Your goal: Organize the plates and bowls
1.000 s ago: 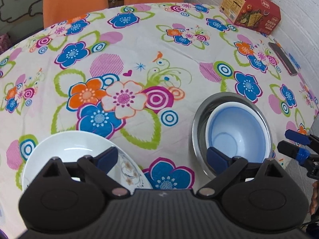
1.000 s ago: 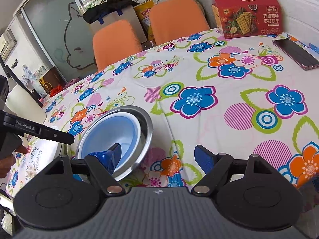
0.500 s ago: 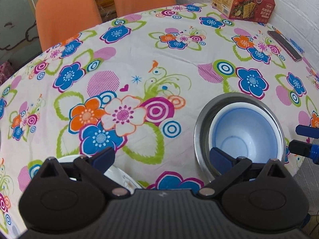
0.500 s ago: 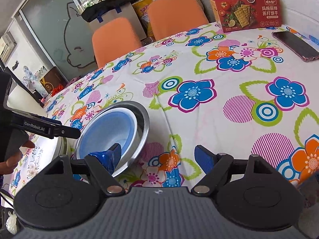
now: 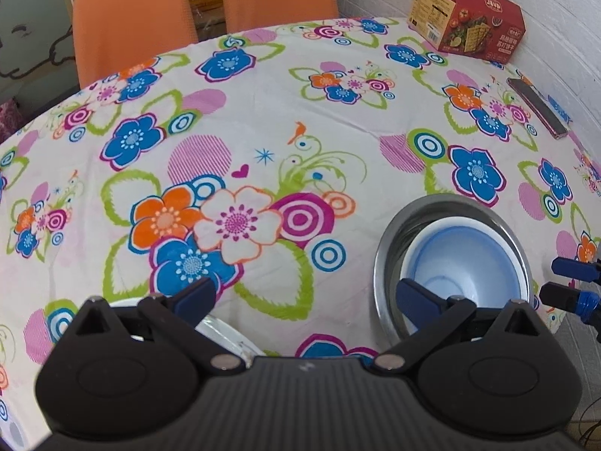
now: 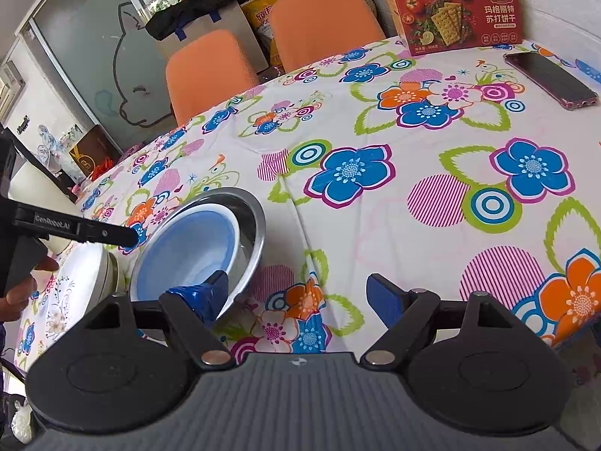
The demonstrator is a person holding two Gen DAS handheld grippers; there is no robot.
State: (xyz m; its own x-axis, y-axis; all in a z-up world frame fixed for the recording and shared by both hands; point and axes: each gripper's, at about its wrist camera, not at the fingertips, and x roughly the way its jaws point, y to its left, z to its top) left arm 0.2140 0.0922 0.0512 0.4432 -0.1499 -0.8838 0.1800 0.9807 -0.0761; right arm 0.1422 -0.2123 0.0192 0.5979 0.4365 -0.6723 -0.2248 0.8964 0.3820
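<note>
Only the right wrist view shows the plates (image 6: 80, 282) clearly; both grippers (image 5: 304, 297) (image 6: 300, 295) gape, holding nothing.

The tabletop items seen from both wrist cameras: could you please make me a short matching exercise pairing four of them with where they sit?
Things:
1. blue bowl
2. steel bowl
3. cracker box
4. phone

Places:
A. flat on the cloth, just in front of the red box
B. far edge of the table, by the white brick wall
C. nested inside another bowl
D. directly on the floral tablecloth, holding another bowl

Pairs: 1-C, 2-D, 3-B, 4-A
</note>
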